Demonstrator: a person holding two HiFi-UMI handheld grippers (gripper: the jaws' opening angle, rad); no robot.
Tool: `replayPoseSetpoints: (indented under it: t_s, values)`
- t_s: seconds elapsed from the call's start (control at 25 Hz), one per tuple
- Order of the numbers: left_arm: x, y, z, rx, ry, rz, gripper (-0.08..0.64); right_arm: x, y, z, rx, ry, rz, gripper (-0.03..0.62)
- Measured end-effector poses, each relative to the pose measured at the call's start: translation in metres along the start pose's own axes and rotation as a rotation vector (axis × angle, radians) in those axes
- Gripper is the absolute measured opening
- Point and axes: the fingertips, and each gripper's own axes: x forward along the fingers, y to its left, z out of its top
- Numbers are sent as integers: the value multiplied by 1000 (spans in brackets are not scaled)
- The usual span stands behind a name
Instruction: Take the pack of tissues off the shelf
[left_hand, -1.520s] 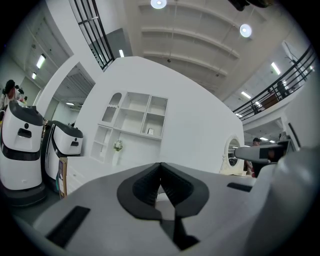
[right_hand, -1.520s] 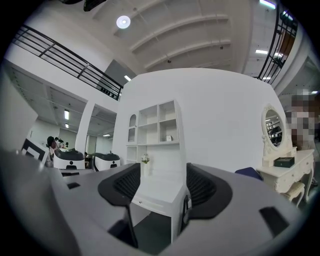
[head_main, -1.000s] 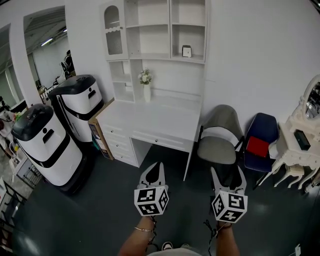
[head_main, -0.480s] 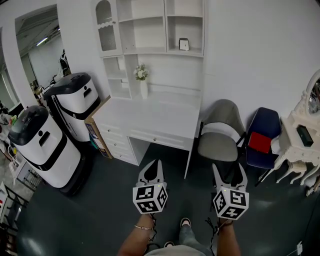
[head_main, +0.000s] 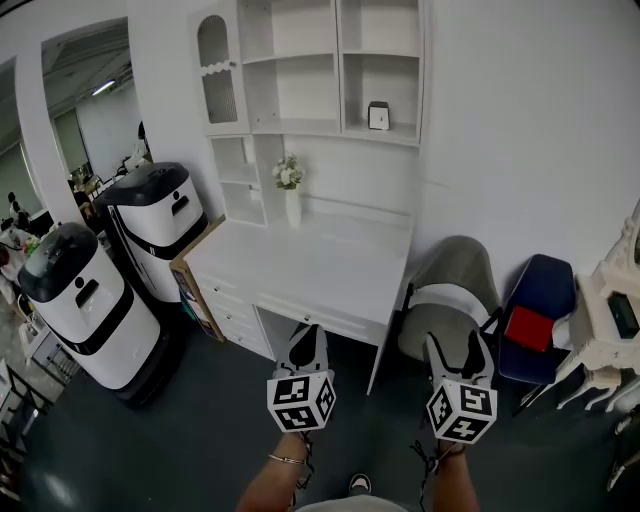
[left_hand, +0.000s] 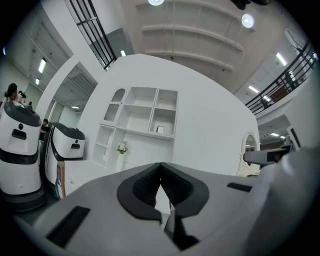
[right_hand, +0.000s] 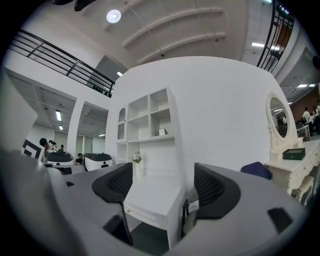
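The pack of tissues (head_main: 378, 116) is a small dark-edged white packet standing upright in the right-hand compartment of the white shelf unit (head_main: 330, 128) above the desk. It also shows small and far off in the left gripper view (left_hand: 160, 129) and the right gripper view (right_hand: 161, 132). My left gripper (head_main: 308, 335) is held low in front of the desk, far below the packet, its jaws shut with nothing in them (left_hand: 161, 172). Beside it my right gripper (head_main: 458, 345) stands open and empty (right_hand: 162, 182).
A white desk (head_main: 310, 270) with drawers stands under the shelves, with a vase of flowers (head_main: 290, 190) at its back. Two white-and-black machines (head_main: 85, 300) stand left, a cardboard box (head_main: 195, 275) leans on the desk. A grey chair (head_main: 450, 295), a blue chair (head_main: 535, 310) and a white dressing table (head_main: 615, 335) stand right.
The view has shifted toward the desk and shelves, which now sit slightly lower and larger in view. Both grippers keep their place in front of me; the jaws look unchanged.
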Motion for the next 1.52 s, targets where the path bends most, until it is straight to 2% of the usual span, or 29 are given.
replayPoseSetpoints:
  t_s: [0.32, 0.76, 1.08, 1.52]
  values:
    - [73, -2, -3, -17, -9, 57, 15, 76, -33, 9, -20, 3, 45, 376]
    - [126, 9, -13, -14, 9, 97, 15, 138, -46, 0, -11, 22, 78, 376]
    - [184, 23, -12, -31, 0, 95, 15, 194, -49, -7, -19, 36, 87, 377]
    - [309, 46, 25, -15, -48, 37, 15, 315, -42, 27, -29, -22, 84, 377]
